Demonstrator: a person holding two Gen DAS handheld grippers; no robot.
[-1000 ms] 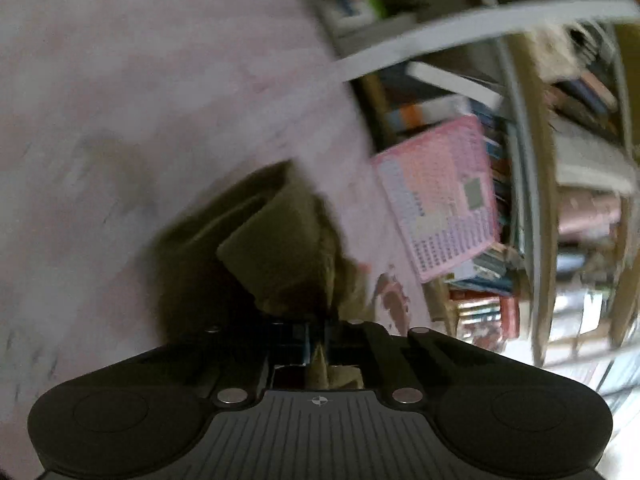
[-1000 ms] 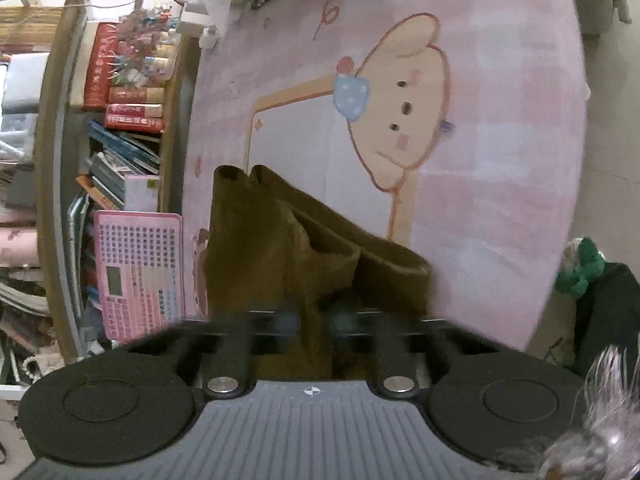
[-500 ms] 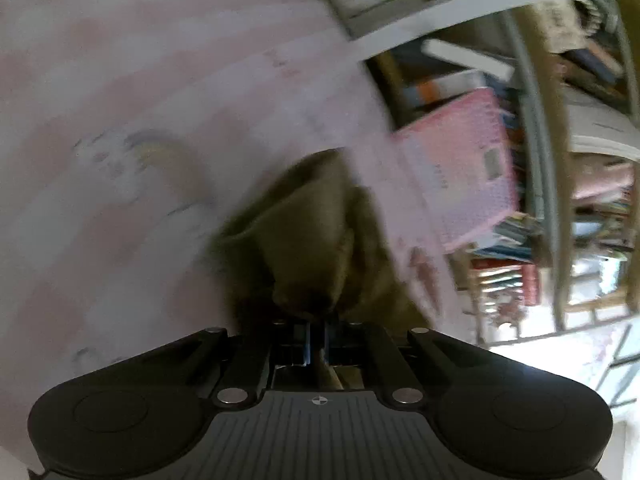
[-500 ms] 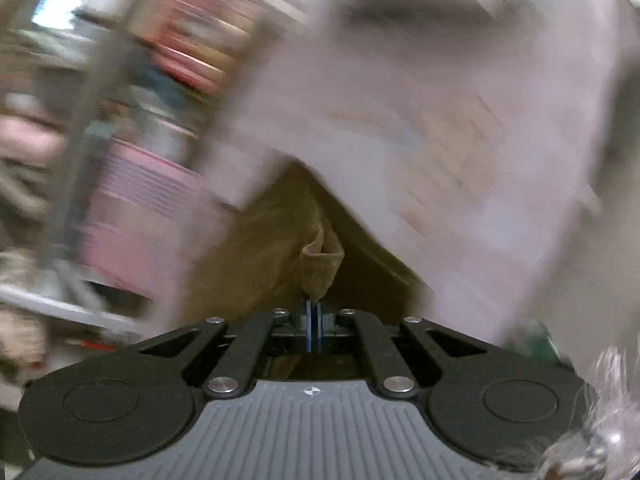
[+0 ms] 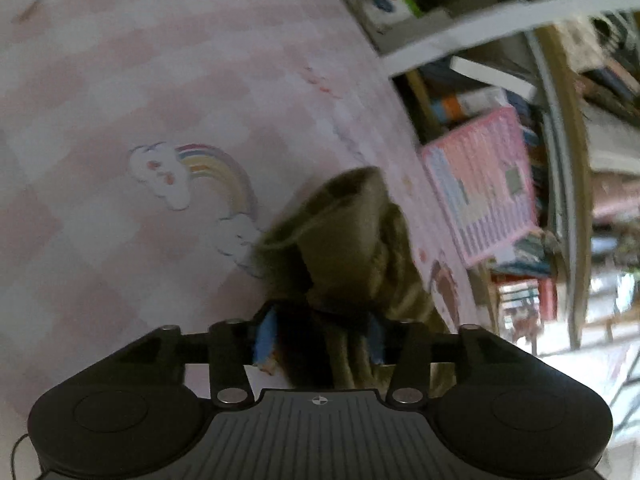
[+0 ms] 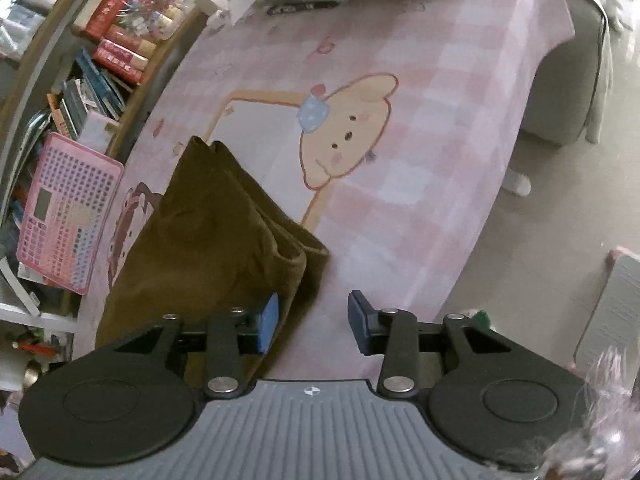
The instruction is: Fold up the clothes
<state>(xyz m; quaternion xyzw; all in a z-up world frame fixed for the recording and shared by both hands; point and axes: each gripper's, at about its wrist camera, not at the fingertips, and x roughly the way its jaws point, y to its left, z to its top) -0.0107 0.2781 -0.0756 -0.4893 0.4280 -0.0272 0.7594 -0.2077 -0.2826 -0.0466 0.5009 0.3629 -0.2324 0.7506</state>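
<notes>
Your right tool is released, its left pad touching the folded brown garment on the worktop. Your left tool gapes around bunched garment cloth

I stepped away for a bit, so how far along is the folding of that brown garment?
Done: the brown garment lies on the pink tablecloth in stacked layers. In hand: nothing; the right gripper is open beside its edge, and the left gripper is open with cloth bunched between its fingers. Left: possibly tidying that bunched end.
</notes>
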